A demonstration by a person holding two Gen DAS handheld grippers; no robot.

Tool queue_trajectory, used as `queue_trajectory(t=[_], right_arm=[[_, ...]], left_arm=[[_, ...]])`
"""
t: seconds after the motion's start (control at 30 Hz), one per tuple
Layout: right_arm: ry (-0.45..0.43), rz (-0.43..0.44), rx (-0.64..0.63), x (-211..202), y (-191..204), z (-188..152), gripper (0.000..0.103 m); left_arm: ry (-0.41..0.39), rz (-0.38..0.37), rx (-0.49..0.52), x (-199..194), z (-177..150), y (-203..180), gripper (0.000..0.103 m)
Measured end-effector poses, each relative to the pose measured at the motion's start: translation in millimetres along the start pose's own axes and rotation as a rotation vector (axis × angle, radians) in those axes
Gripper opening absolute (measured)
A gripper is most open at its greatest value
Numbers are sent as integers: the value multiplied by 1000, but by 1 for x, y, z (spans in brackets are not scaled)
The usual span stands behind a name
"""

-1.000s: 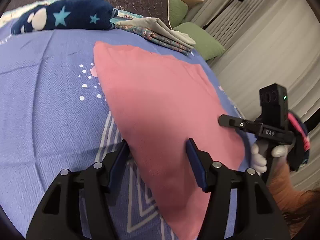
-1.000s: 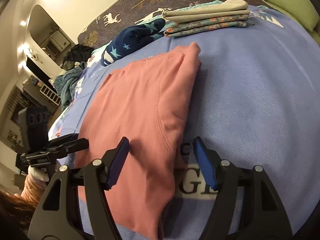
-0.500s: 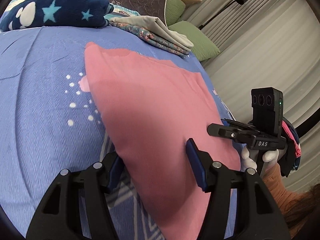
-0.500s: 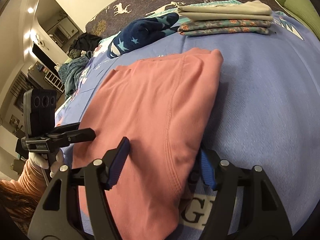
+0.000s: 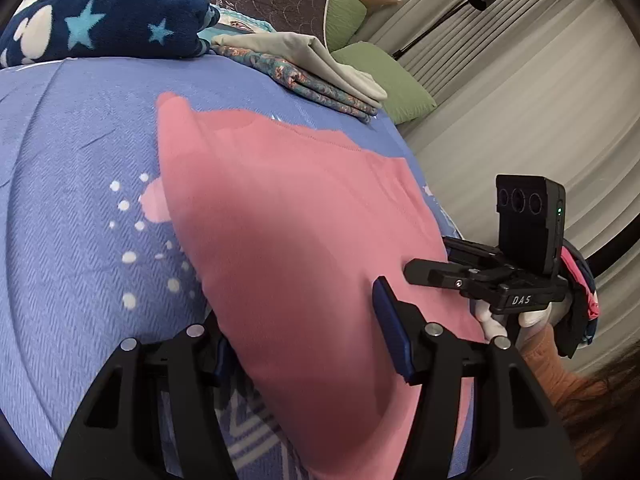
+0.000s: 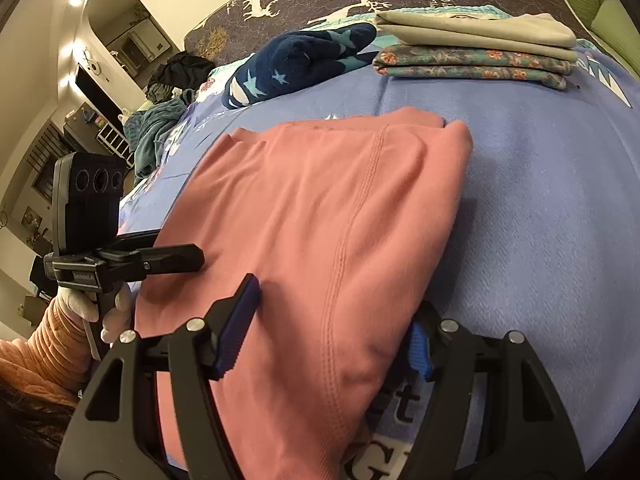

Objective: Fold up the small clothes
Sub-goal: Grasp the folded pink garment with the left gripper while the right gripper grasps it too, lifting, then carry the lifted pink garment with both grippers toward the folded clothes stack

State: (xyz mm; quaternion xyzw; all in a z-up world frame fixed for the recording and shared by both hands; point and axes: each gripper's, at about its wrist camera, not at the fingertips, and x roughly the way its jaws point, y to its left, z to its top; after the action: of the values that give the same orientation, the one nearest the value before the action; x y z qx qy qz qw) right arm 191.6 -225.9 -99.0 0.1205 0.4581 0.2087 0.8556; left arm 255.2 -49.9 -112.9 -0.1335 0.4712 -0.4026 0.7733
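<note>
A pink garment (image 5: 288,220) lies flat on the blue blanket (image 5: 72,160) that covers the bed. My left gripper (image 5: 302,340) straddles its near left edge. The left finger is tucked under the cloth and the right finger (image 5: 388,328) hovers above it, jaws wide apart. In the right wrist view my right gripper (image 6: 330,334) straddles the garment's (image 6: 320,208) near right edge the same way. Its left finger (image 6: 240,320) is over the cloth and its right finger (image 6: 420,348) sits below the hem. Neither pair of pads presses the fabric.
A navy star-print fleece (image 5: 104,28) and a folded stack of clothes (image 5: 320,72) lie at the far end of the bed. Green pillows (image 5: 384,92) and curtains are on the right. A heap of dark clothes (image 6: 172,80) sits beyond the bed's left side.
Both grippers have slid in toward the garment. Each outer finger, earlier beside the edge on the blanket, now sits under the cloth. The jaw widths look unchanged.
</note>
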Motion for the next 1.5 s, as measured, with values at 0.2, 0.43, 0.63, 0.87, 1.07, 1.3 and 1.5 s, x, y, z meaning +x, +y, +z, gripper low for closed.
queue_trajectory(t=[0.2,0.43,0.63,0.87,1.07,1.3,1.5], right_arm=[[-8,4,-22,5,0,2,68],[-11,10,-32,11,0,7,68],[-36,-30,-55,8,4,8,36],[-143,-171,-194,-15,46,5,22],[-232,-216,-236,-43,72,2,22],[-329,-249,-275,-82,104,-6,22],[-433,-339,-366,-117,141,-23,22]], left_arm=[[-1,-8,23,7,6,0,59],[-3,-12,29,11,13,2,53],[-12,8,28,11,15,2,36],[-87,26,122,-11,15,-26,25],[-153,31,182,-42,13,-54,24],[-231,41,252,-77,6,-89,24],[-289,34,294,-103,-1,-116,23]])
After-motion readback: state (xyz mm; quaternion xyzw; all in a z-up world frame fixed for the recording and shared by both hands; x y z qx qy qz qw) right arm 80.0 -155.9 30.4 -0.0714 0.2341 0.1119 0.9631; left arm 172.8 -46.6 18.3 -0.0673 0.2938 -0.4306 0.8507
